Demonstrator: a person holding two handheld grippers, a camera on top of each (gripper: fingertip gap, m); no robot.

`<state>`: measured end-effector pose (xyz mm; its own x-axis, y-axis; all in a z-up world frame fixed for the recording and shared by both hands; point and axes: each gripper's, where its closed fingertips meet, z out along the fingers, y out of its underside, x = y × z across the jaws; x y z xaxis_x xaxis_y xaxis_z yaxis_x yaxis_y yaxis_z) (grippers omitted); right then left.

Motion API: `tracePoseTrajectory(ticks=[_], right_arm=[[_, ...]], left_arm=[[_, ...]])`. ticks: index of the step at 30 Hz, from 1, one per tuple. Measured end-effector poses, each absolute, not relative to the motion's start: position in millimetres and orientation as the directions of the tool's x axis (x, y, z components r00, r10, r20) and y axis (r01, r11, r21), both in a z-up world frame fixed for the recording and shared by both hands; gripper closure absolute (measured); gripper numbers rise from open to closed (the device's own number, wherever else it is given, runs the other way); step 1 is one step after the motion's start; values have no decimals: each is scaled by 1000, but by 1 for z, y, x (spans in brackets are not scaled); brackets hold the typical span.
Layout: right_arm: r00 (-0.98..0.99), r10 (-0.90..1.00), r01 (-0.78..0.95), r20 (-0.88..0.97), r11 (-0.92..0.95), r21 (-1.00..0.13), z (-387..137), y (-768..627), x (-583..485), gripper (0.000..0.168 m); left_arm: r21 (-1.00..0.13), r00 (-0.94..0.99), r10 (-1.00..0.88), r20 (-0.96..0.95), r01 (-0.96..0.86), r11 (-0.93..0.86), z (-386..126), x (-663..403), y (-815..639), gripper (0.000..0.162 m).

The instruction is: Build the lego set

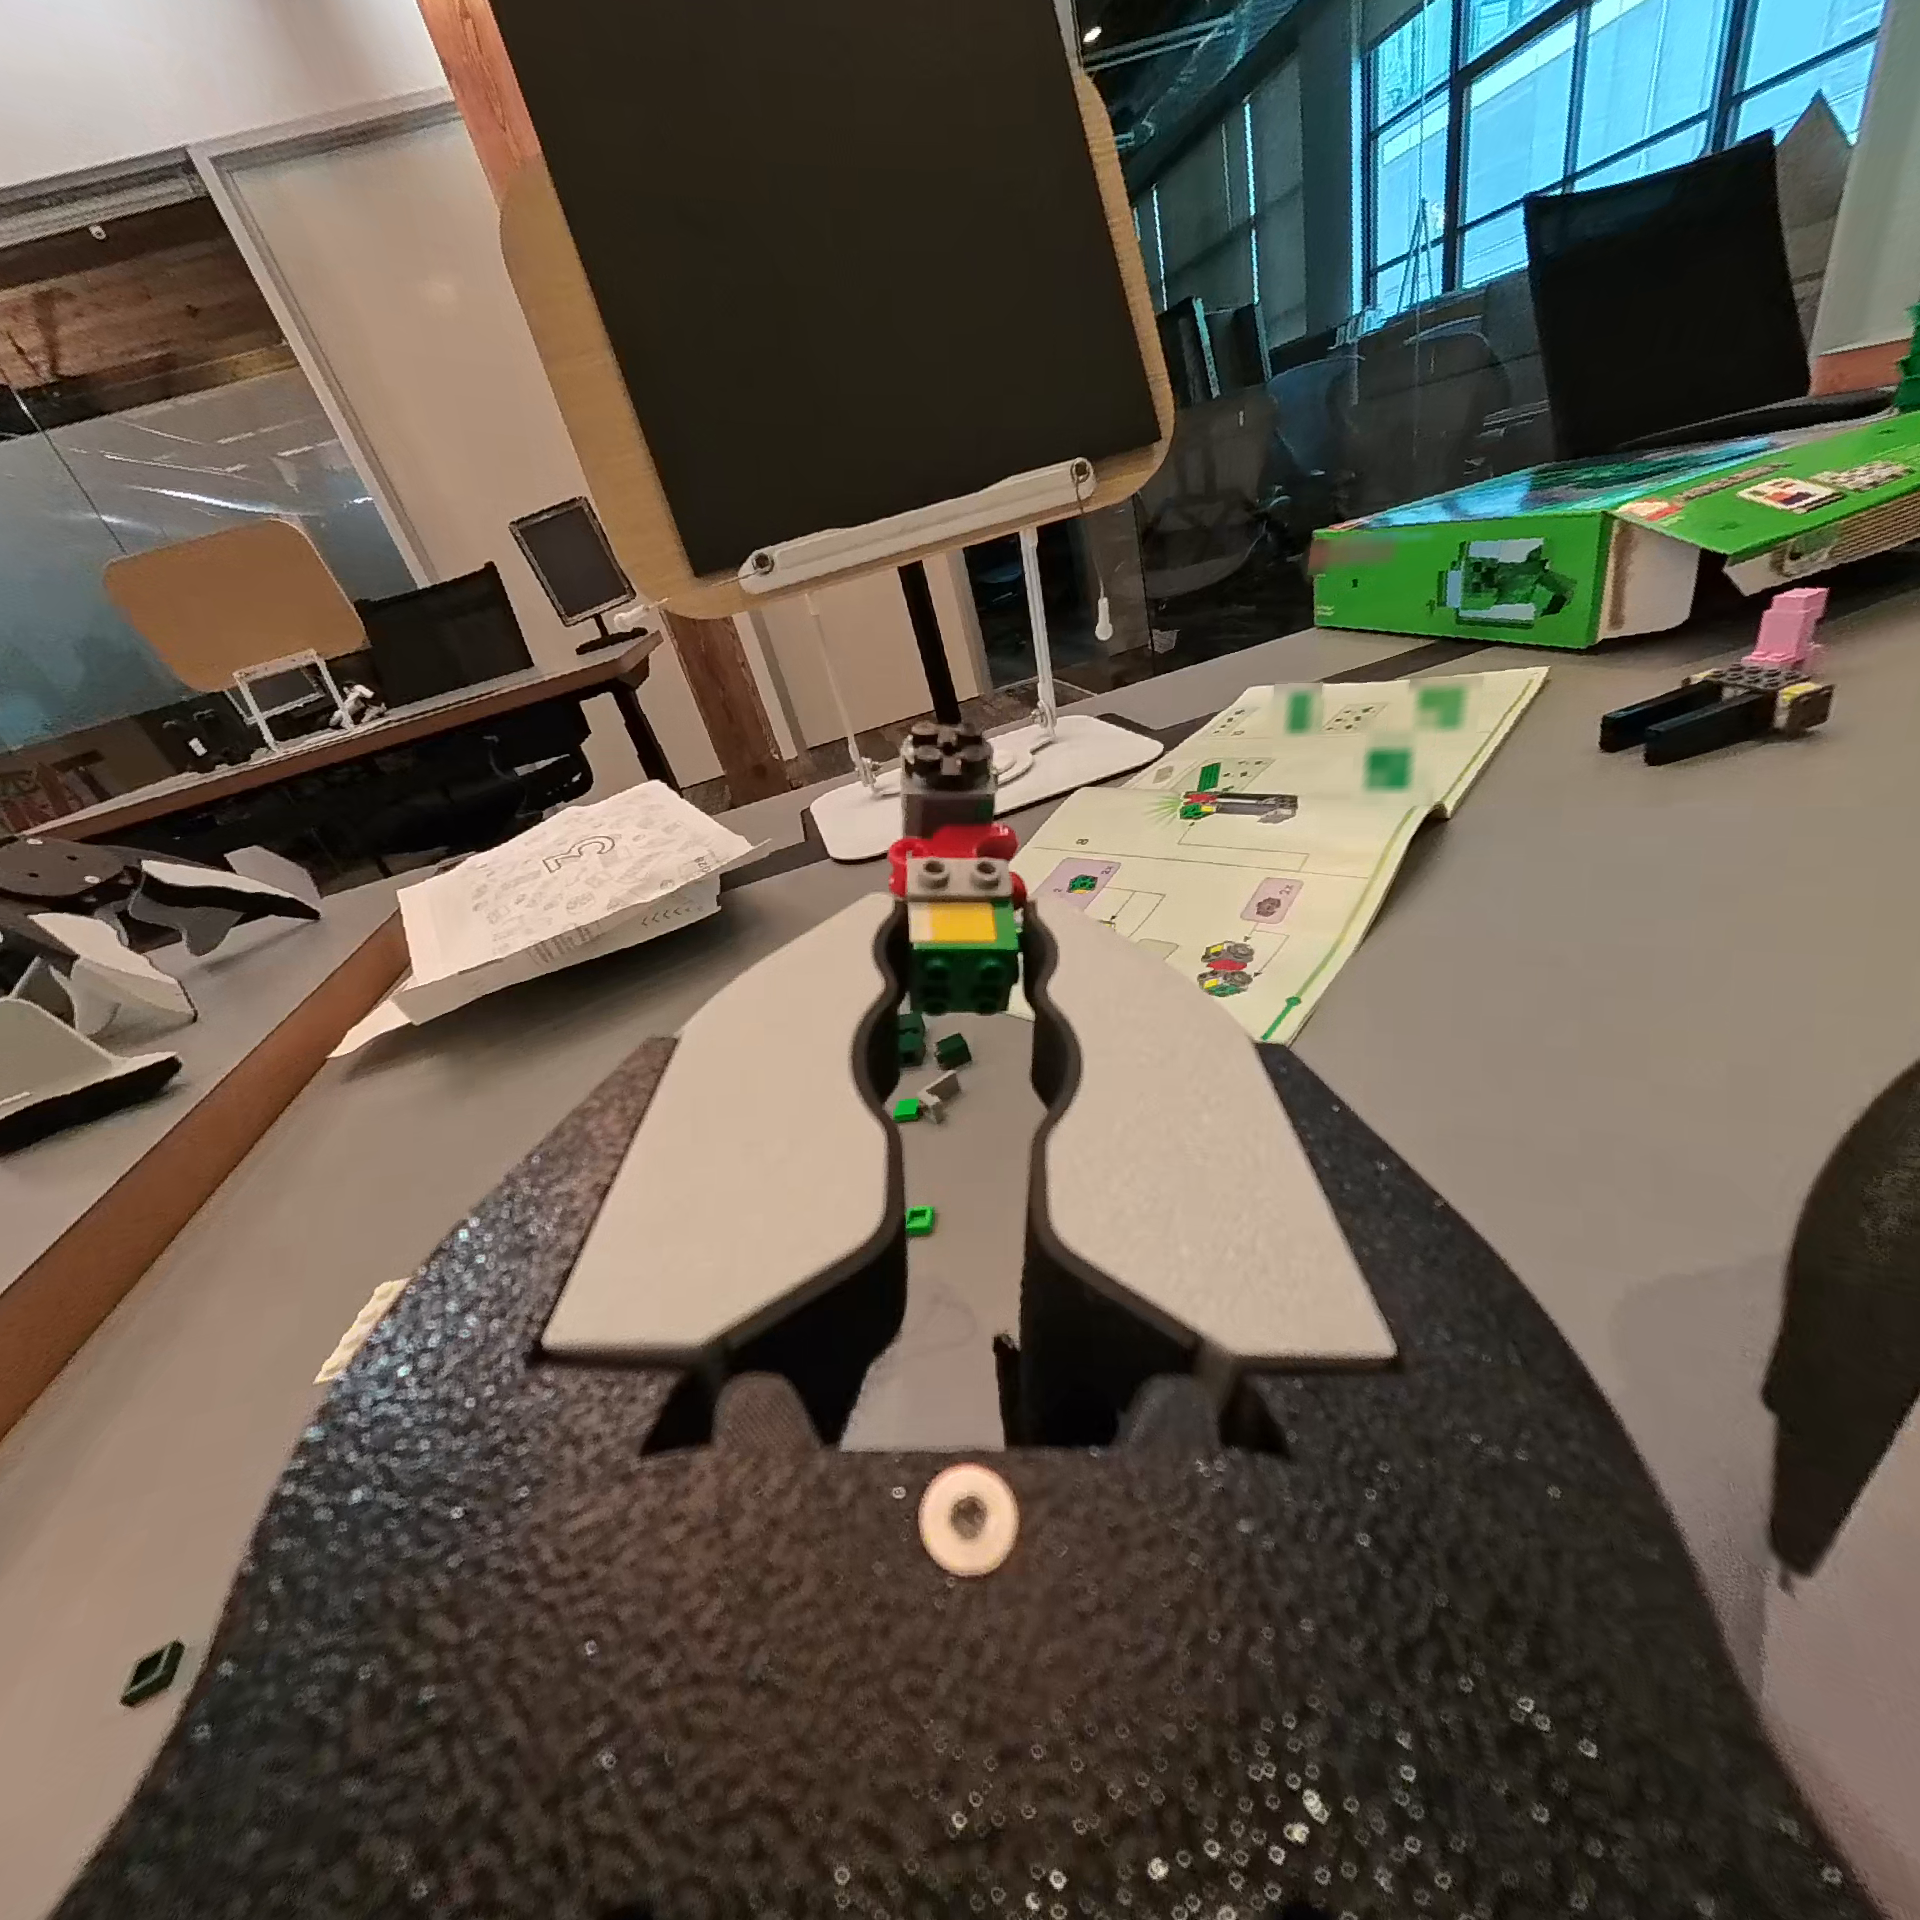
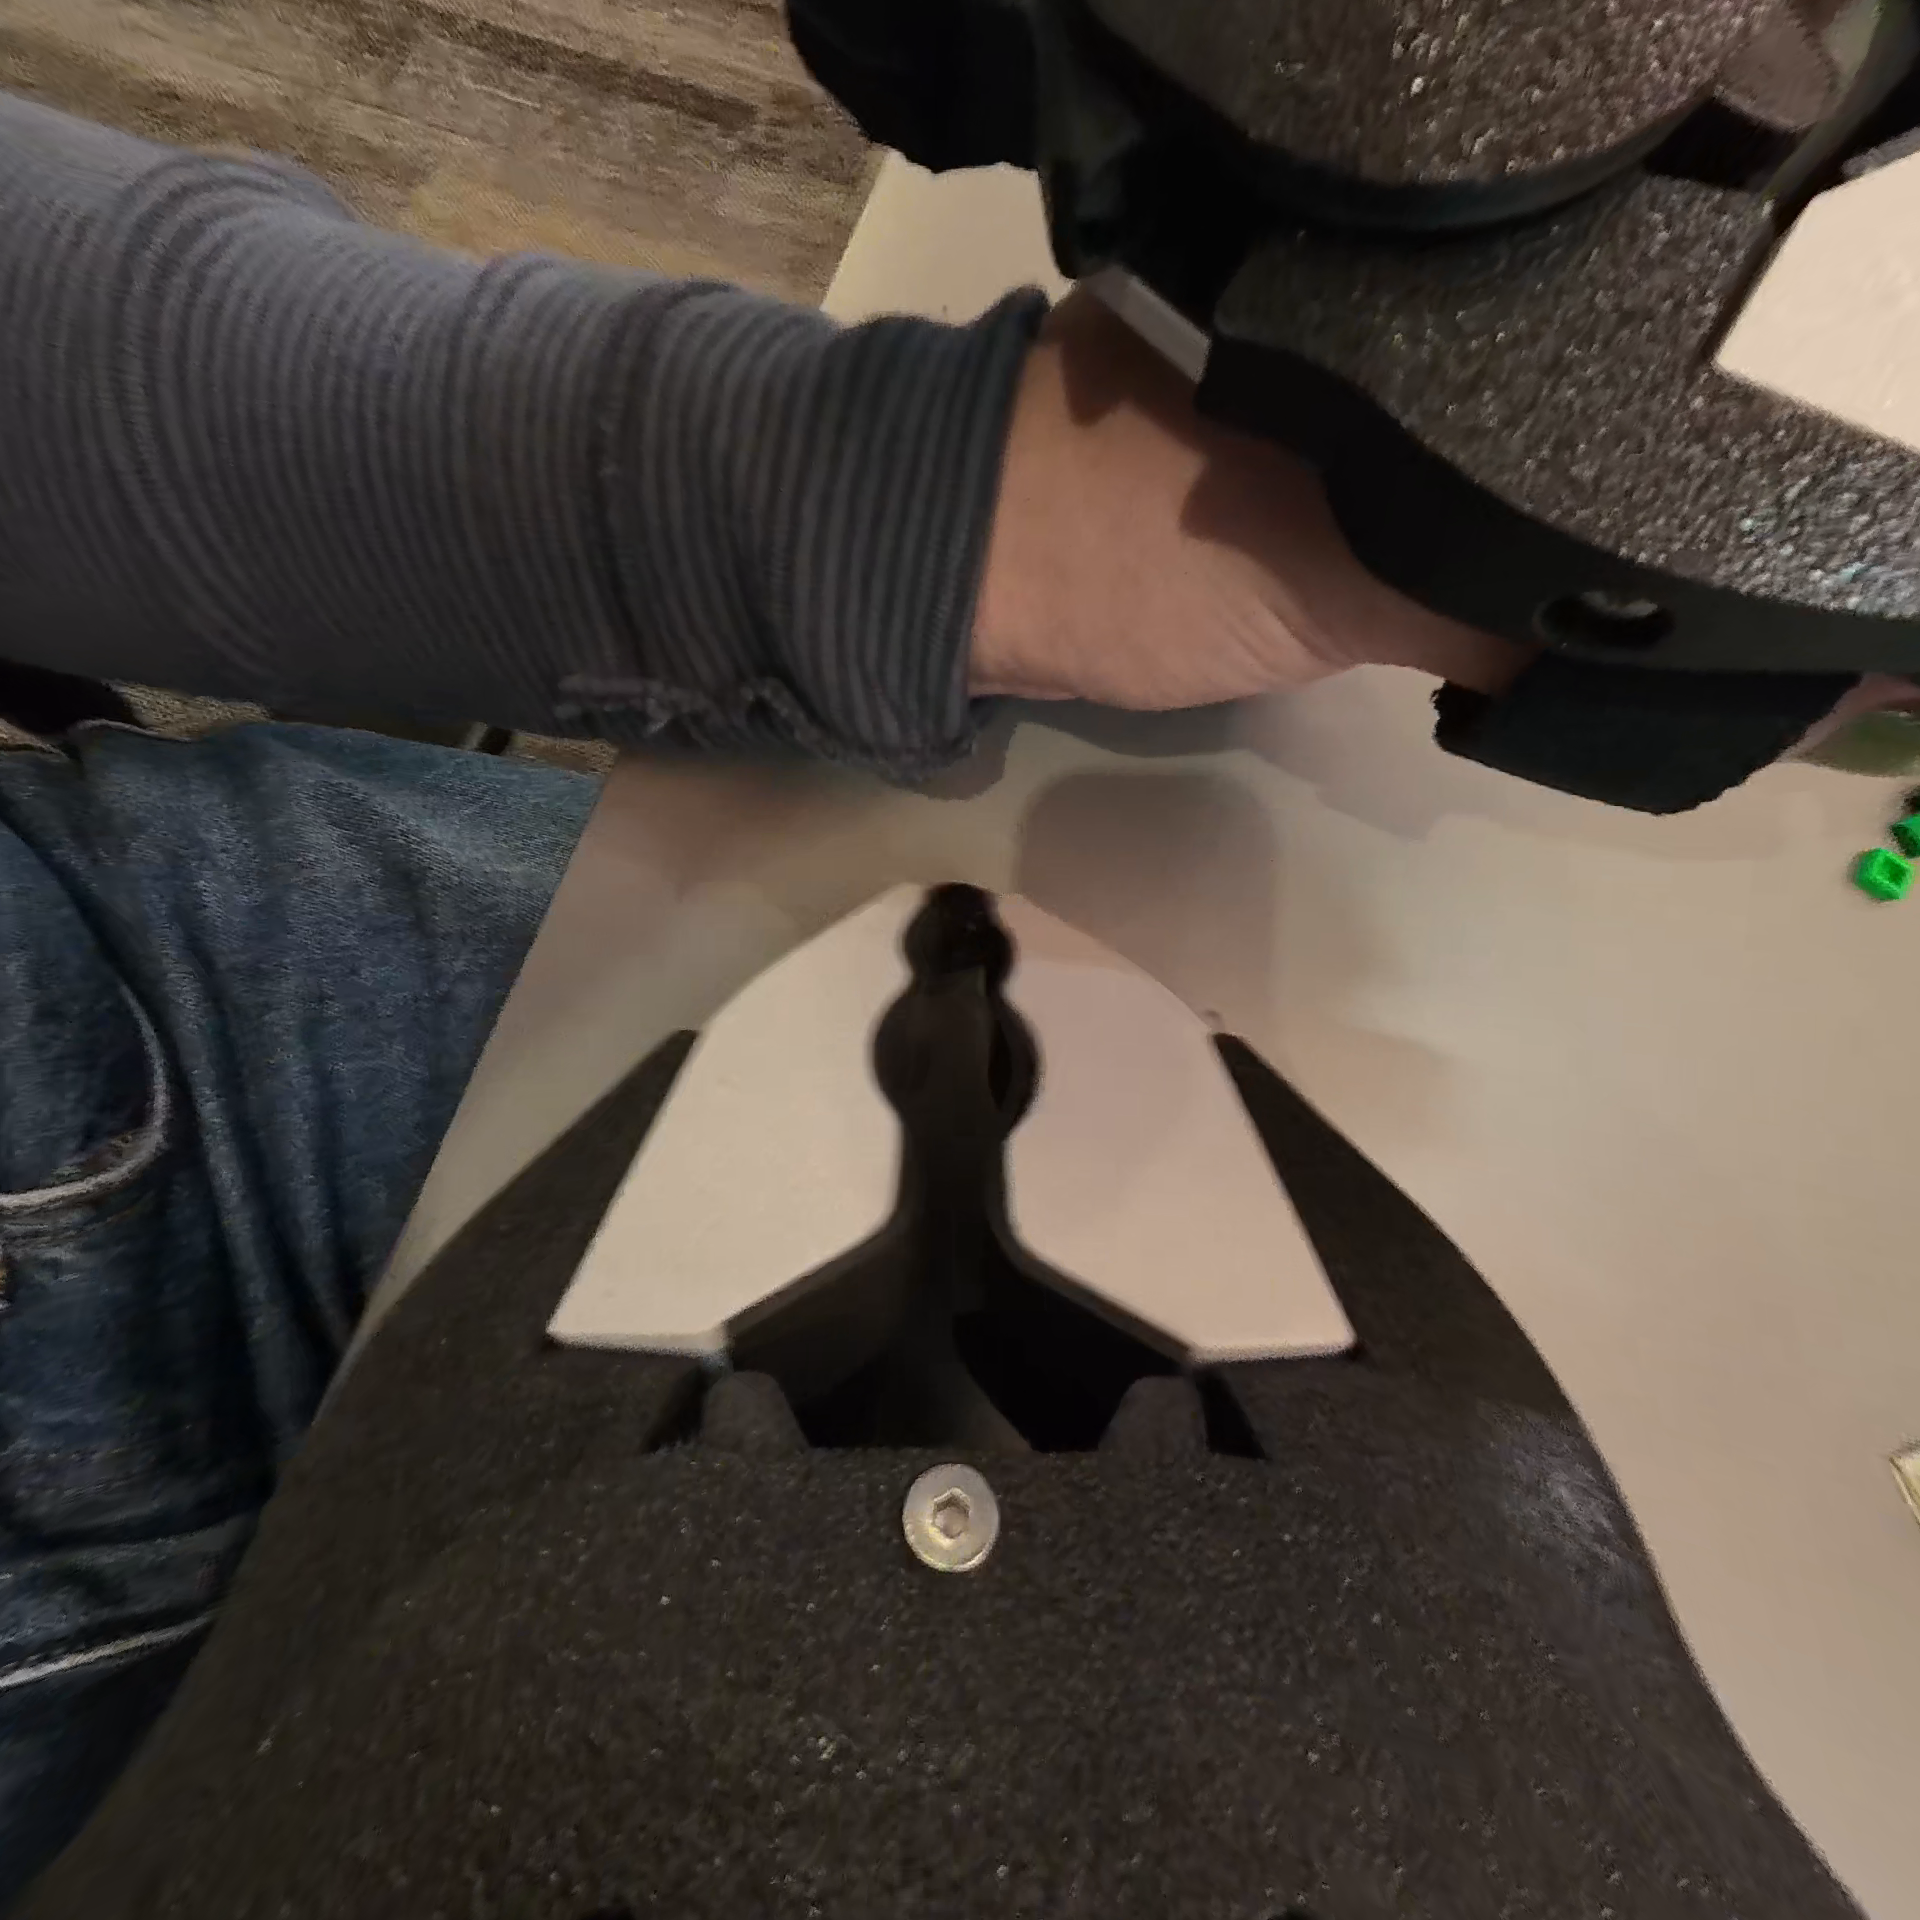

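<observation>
My left gripper [image 1: 961, 940] is shut on a small lego build [image 1: 958, 935]: a green block with a yellow tile, a grey plate, a red piece and a black block on top. It holds the build above the grey table [image 1: 1558, 1039]. Loose green pieces [image 1: 932, 1049] lie under it. My right gripper [image 2: 956, 920] is shut and points down at the table near its front edge. The gap at its tips is dark, and I cannot tell whether it holds anything. The left gripper [image 2: 1558, 416], held by a hand [image 2: 1143, 571], also shows in the right wrist view.
An open instruction booklet [image 1: 1299, 831], a green box [image 1: 1507, 592] and a black and pink lego build [image 1: 1745, 696] lie at the right. A white paper bag [image 1: 561, 904] lies at the left, near the table edge. A board on a stand [image 1: 831, 312] stands behind. The grippers' ends are close to 15 cm from one another.
</observation>
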<state>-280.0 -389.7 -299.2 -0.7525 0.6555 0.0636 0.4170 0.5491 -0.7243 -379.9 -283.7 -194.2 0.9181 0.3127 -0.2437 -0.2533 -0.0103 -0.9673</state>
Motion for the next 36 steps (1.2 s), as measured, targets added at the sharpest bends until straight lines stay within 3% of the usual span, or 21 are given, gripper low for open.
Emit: tracePoseTrajectory(ticks=[1, 8, 12, 15, 20, 36], right_arm=[[-745, 660, 403, 97, 562, -722, -299, -386, -281, 168], [-704, 697, 397, 138, 547, -737, -296, -367, -285, 168], [-742, 670, 411, -8, 446, -796, -286, -380, -278, 149], [-750, 659, 457, -60, 451, -767, -293, -388, -275, 144], [-765, 642, 419, 53, 558, -716, -301, -391, -274, 145], [-727, 682, 440, 85, 557, -704, -301, -374, -278, 152]], left_arm=[[-967, 918, 312, -245, -254, -11, -194, -380, -284, 142], [-966, 916, 313, -250, -258, -17, -195, -380, -283, 142], [-969, 918, 320, -234, -246, -3, -193, -382, -285, 142], [-971, 920, 319, -226, -239, 0, -193, -382, -285, 142], [-969, 920, 314, -234, -246, -1, -193, -381, -284, 142], [-960, 916, 293, -273, -279, -23, -195, -375, -281, 142]])
